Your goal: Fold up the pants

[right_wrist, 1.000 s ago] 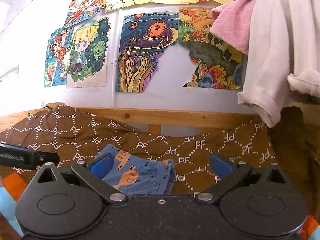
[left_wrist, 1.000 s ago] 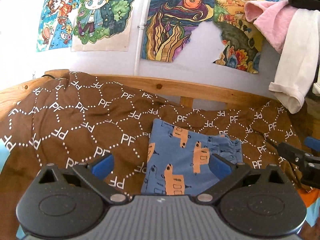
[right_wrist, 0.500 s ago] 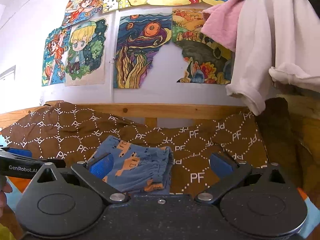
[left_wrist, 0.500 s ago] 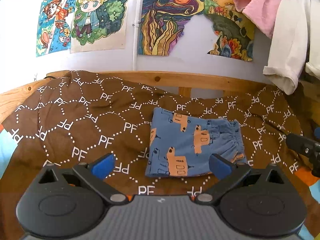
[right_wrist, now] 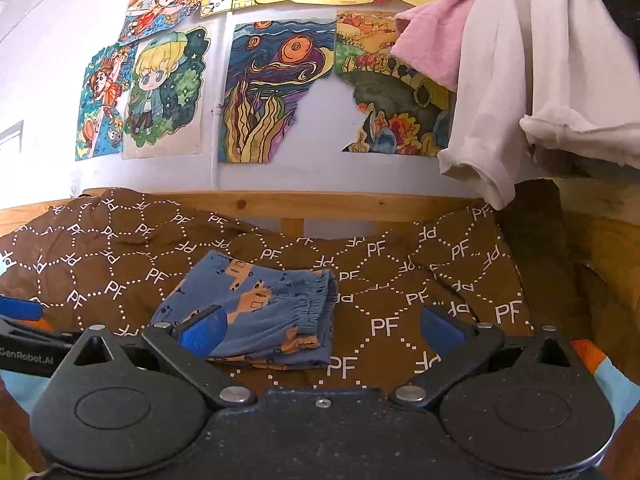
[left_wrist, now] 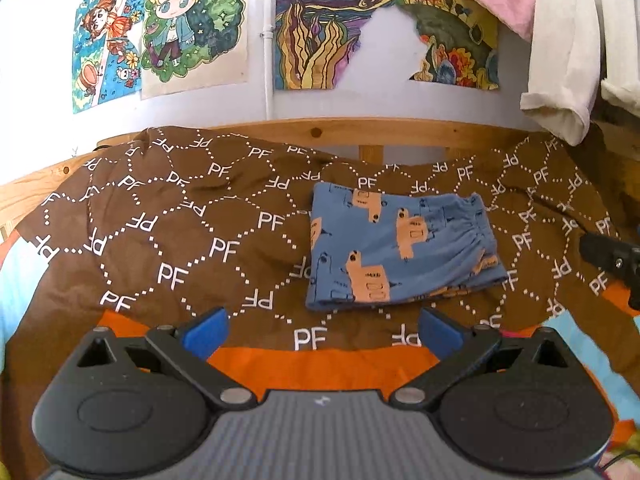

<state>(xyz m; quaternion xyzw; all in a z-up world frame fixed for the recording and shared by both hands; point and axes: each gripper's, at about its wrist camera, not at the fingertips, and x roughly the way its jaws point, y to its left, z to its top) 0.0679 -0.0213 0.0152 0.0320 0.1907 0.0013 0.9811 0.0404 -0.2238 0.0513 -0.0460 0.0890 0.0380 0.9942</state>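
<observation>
The blue pants (left_wrist: pixel 396 246) with orange truck prints lie folded in a compact rectangle on the brown "PF" blanket (left_wrist: pixel 180 232), waistband to the right. They also show in the right wrist view (right_wrist: pixel 260 304). My left gripper (left_wrist: pixel 322 330) is open and empty, held back from the pants' near edge. My right gripper (right_wrist: pixel 320 330) is open and empty, near the pants' right front corner. The right gripper's tip shows at the right edge of the left wrist view (left_wrist: pixel 608 254); the left gripper shows at the left edge of the right wrist view (right_wrist: pixel 24 332).
A wooden bed rail (left_wrist: pixel 360 132) runs behind the blanket, under a wall of colourful drawings (left_wrist: pixel 320 24). White and pink garments (right_wrist: pixel 520 80) hang at the upper right. An orange and light-blue sheet (left_wrist: pixel 320 364) lies under the blanket's near edge.
Both grippers have pulled back and up from the folded pants, so more of the blanket and the orange sheet shows. The pants lie still.
</observation>
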